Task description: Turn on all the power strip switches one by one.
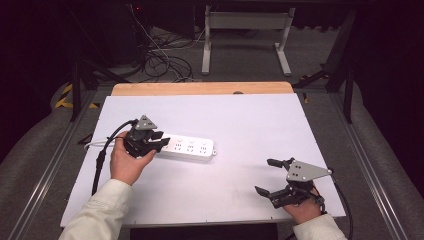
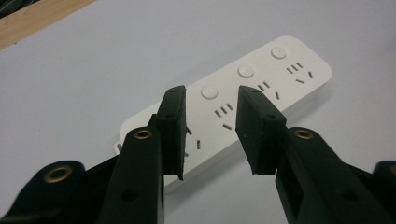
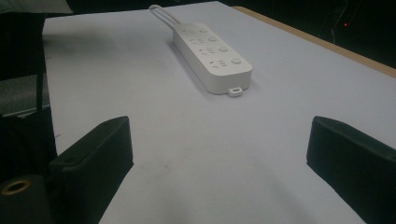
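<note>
Kid: "Hand-held gripper on the left point(image 2: 210, 135), what is it doing?"

Helper: "It hangs over the near left end of the white power strip point(image 1: 189, 146). Its jaws stand a bit apart with nothing between them."

Kid: "And the right hand-held gripper point(image 1: 272, 176)?"

Helper: "That one is wide open and holds nothing. It sits low at the near right of the desk point(image 1: 240, 120), well apart from the strip."

Kid: "Where is the strip?"

Helper: "It lies flat, left of the middle of the desk, with its white cord point(image 3: 163, 14) going off to the left."

Kid: "How should the left one grab it?"

Helper: "I think it should come straight down, one jaw on each long side, then squeeze slowly."

Kid: "Any words on it?"

Helper: "None I can read. Just round buttons and plug holes."
</note>
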Motion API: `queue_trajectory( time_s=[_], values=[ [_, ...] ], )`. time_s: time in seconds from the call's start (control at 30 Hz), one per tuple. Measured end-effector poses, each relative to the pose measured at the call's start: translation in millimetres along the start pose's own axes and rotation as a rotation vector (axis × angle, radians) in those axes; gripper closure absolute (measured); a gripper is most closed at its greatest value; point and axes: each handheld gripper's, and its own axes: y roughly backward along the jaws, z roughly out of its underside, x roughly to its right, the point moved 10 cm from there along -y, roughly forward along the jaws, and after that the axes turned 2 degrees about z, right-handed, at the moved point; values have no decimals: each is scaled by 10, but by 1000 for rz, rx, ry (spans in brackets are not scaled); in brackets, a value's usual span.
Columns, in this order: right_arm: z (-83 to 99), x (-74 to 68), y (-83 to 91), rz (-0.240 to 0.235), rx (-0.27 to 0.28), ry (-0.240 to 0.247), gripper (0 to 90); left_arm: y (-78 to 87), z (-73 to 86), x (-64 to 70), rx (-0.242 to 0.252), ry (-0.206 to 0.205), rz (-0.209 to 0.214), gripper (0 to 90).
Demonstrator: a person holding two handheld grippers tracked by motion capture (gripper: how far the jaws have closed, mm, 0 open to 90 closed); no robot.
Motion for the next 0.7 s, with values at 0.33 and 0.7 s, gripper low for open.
queue_trajectory(
  time_s=[0.33, 0.7],
  values=[
    [3, -10, -2, -4, -4, 9, 89, -270, 19, -166, -9, 63, -23, 700],
    [-4, -2, 9, 4, 3, 13, 90, -434, 74, -283, -29, 97, -39, 790]
  ],
)
